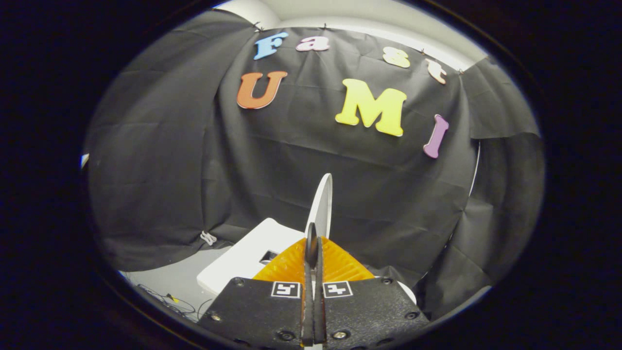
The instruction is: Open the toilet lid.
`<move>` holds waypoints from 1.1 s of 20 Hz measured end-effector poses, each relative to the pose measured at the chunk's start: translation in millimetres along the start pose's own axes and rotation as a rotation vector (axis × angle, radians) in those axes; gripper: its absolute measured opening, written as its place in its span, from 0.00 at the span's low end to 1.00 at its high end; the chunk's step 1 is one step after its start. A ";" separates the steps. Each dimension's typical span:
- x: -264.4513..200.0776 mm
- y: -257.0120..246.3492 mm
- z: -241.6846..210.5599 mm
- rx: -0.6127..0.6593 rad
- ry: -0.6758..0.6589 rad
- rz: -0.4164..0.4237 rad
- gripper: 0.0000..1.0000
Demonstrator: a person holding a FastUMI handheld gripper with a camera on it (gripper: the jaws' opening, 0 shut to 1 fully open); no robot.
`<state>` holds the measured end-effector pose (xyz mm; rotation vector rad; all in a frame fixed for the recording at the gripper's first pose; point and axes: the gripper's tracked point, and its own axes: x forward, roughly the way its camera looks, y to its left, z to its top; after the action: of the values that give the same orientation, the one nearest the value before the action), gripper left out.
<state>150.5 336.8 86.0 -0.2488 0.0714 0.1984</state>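
Observation:
The white toilet lid (323,201) stands nearly upright and shows edge-on as a thin curved blade rising just beyond my fingertips. My gripper (312,243) is shut, and its two fingers press together on the lid's lower edge. The white toilet tank (245,257), with a square hole in its top, lies just behind and left of the fingers. A sliver of the white toilet rim (407,291) peeks out to the right of the gripper body.
The black cloth wall (160,184) closes in behind the toilet and on both sides. A pale floor (175,279) with thin cables (167,301) lies left of the tank. A small white clip (208,237) hangs at the cloth's lower hem.

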 end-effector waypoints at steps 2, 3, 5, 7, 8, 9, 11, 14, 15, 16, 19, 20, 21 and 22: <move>0.9 6.9 -0.6 -0.012 0.003 0.006 0.04; 1.5 9.1 0.7 -0.017 0.005 0.002 0.04; 2.5 13.5 -0.1 -0.026 0.011 -0.002 0.04; 2.9 19.5 0.3 -0.041 0.018 0.009 0.05; 2.7 21.5 1.2 -0.045 0.017 0.015 0.07; 3.8 23.9 1.8 -0.045 0.015 0.033 0.08; 1.4 41.0 1.0 -0.023 0.017 0.128 0.27; -9.3 40.5 7.9 0.019 -0.009 0.186 0.68; -15.0 30.3 15.5 0.032 -0.046 0.167 0.81; -23.6 21.4 25.8 0.048 -0.089 0.151 0.95; -54.1 -1.7 47.2 0.109 -0.190 0.150 0.97; -62.0 -14.3 51.9 0.135 -0.215 0.148 0.98; -72.4 -28.9 55.8 0.156 -0.233 0.138 0.99; -80.6 -43.6 58.9 0.169 -0.253 0.129 1.00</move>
<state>83.2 295.2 160.9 -0.0496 -0.1465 0.3487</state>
